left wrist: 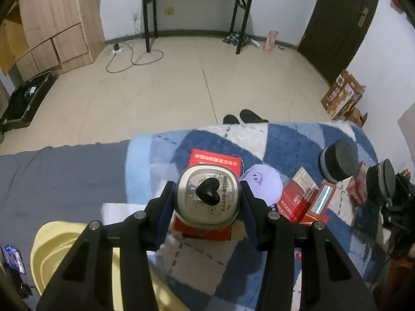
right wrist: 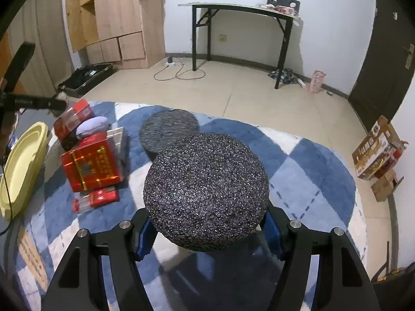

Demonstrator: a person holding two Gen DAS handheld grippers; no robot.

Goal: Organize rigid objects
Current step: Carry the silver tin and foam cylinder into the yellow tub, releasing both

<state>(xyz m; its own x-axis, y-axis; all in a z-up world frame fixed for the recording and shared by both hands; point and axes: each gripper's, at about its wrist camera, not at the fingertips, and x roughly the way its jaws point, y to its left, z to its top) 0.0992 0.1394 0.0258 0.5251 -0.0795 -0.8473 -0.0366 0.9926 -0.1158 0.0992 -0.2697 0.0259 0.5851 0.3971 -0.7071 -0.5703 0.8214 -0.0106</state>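
Observation:
My left gripper (left wrist: 207,199) is shut on a metal Hello Kitty lidded container (left wrist: 207,196) with a black heart knob, held over a red box (left wrist: 214,161) on the blue checked blanket (left wrist: 160,155). My right gripper (right wrist: 206,230) is shut on a black speckled foam disc (right wrist: 206,191), held above the blanket (right wrist: 311,181). A second black foam disc (right wrist: 169,129) lies behind it; it also shows in the left wrist view (left wrist: 337,162). Red boxes (right wrist: 92,164) and a lilac round object (right wrist: 92,127) lie at the left.
A yellow basin (left wrist: 49,248) sits at the bed's left; it also shows in the right wrist view (right wrist: 20,165). More red boxes (left wrist: 298,197) lie right of the container. Beyond the bed are tiled floor, a black folding table (right wrist: 238,20), a wooden cabinet (right wrist: 116,18) and cardboard boxes (right wrist: 378,150).

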